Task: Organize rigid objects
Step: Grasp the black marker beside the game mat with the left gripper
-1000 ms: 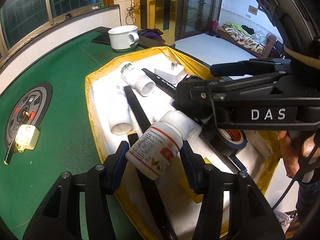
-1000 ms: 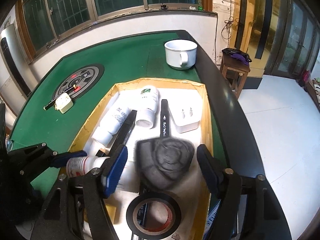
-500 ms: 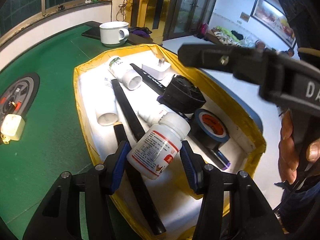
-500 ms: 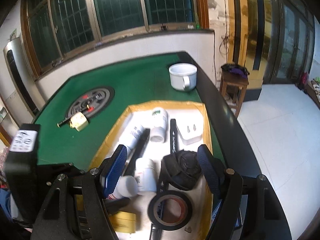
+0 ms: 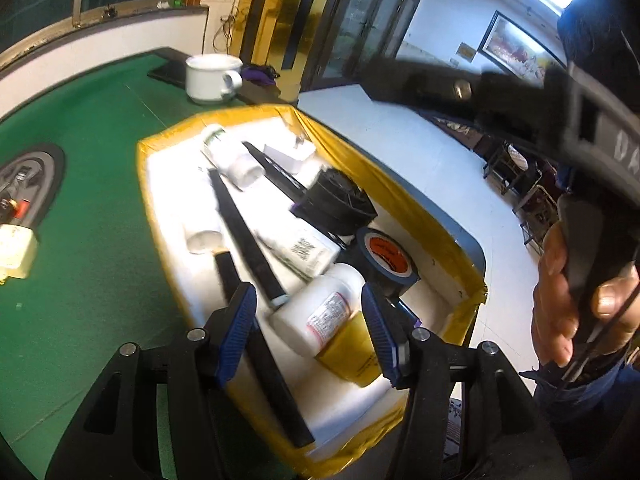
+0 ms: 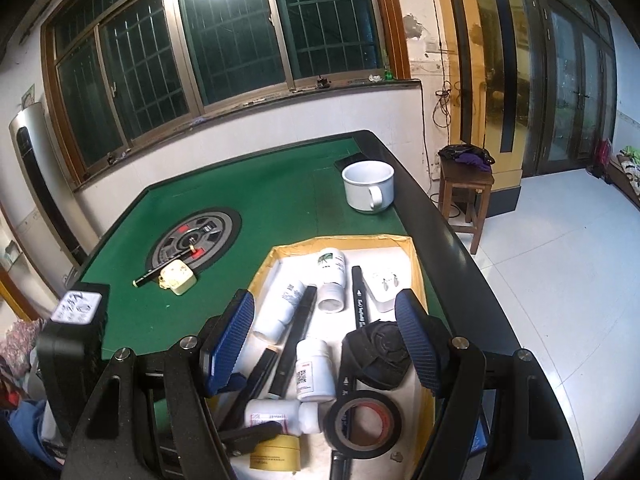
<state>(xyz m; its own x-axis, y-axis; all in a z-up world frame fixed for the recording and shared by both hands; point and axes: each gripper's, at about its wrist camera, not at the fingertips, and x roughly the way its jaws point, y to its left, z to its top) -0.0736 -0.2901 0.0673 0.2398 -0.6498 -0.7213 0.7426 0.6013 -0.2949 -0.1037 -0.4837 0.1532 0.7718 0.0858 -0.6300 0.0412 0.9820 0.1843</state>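
Observation:
A yellow-rimmed white tray on the green table holds several bottles, black markers, a white plug, a black fan and a roll of black tape. A white pill bottle with a red label lies on its side in the tray's near end, beside a yellow tape roll. My left gripper is open just above it, not touching. My right gripper is open and empty, raised well above the tray.
A white mug stands at the table's far right edge. A cream plug box and a black pen lie by the round centre panel. A wooden stool stands beyond the table.
My left gripper has opened and the pill bottle has dropped from it into the tray. My right gripper has risen and pulled back from the tray, away from the black fan.

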